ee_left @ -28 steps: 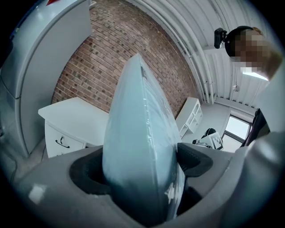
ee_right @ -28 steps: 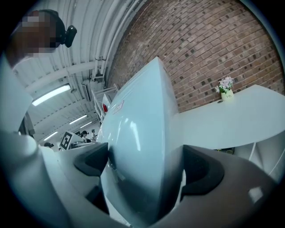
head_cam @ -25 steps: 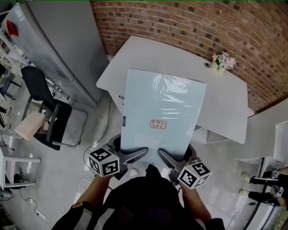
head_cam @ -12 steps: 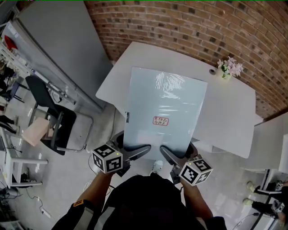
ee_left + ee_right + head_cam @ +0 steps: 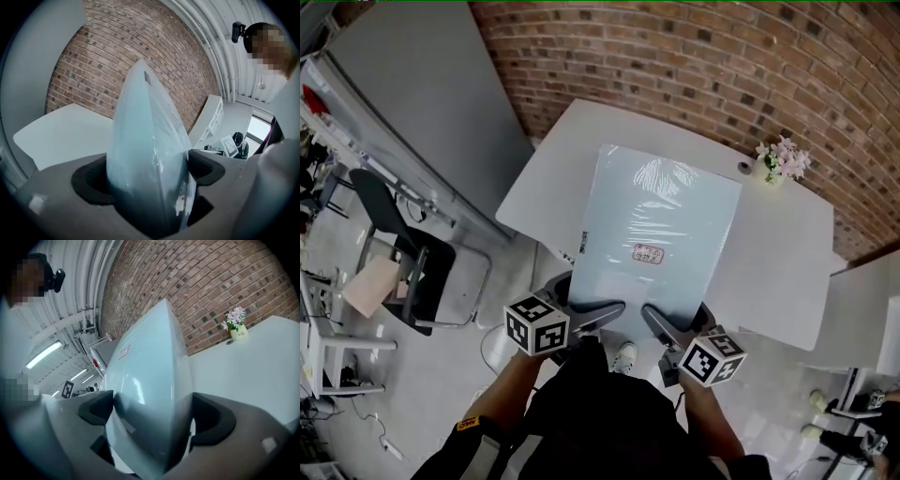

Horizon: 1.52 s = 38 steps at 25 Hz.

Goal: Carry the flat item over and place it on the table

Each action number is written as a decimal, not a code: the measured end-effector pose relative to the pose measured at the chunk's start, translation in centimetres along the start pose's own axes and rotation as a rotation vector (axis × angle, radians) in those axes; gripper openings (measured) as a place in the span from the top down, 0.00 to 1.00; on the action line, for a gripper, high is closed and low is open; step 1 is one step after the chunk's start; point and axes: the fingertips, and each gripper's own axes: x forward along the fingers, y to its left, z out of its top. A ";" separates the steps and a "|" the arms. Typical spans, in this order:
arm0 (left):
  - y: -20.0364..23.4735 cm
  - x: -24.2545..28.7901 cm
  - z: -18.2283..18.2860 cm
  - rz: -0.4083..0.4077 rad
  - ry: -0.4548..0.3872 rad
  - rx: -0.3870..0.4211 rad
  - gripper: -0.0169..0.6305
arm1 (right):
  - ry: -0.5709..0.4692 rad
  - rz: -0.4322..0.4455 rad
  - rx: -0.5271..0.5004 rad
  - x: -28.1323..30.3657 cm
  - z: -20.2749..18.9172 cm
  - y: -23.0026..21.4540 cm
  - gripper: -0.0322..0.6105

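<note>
— What's over on the left?
— A tall grey panel that meets the brick wall. Below it a black chair stands on the pale floor, with a tan box beside it. All of that is well apart from the table.
— And the grippers?
— The left gripper is clamped on the near edge of the flat item, left of its middle. Its own view shows the jaws pressed on both faces of the pale blue sheet. The right gripper bites the same edge just beside it, and its jaws are closed on the sheet too.
— Where is the item itself?
— Spread above the white table. Its far part is over the tabletop, and the gripped edge is out past the table's near rim, over the floor. A small red label shows toward that edge, and glossy wrap catches light at the far end. Whether it touches the tabletop I cannot tell.
— Anything in its way?
— A little pot of pink flowers stands near the table's far right corner, apart from the item's right edge. The tabletop around the sheet is plain white.
— Further right?
— Another white surface at the picture's edge, separate from the table. Brick runs along the whole back.
</note>
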 end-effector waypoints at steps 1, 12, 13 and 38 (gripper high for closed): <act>0.7 0.2 0.3 -0.005 0.002 -0.003 0.20 | 0.001 -0.006 0.000 0.7 0.2 -0.1 0.15; 9.4 4.7 4.4 -0.058 0.047 -0.099 0.20 | 0.028 -0.111 0.048 9.3 4.0 -3.0 0.15; 10.3 5.1 4.7 -0.058 0.053 -0.111 0.20 | 0.032 -0.119 0.067 10.2 4.0 -3.5 0.15; 25.9 15.6 6.2 -0.073 0.279 -0.370 0.19 | 0.167 -0.281 0.272 24.9 5.5 -13.7 0.14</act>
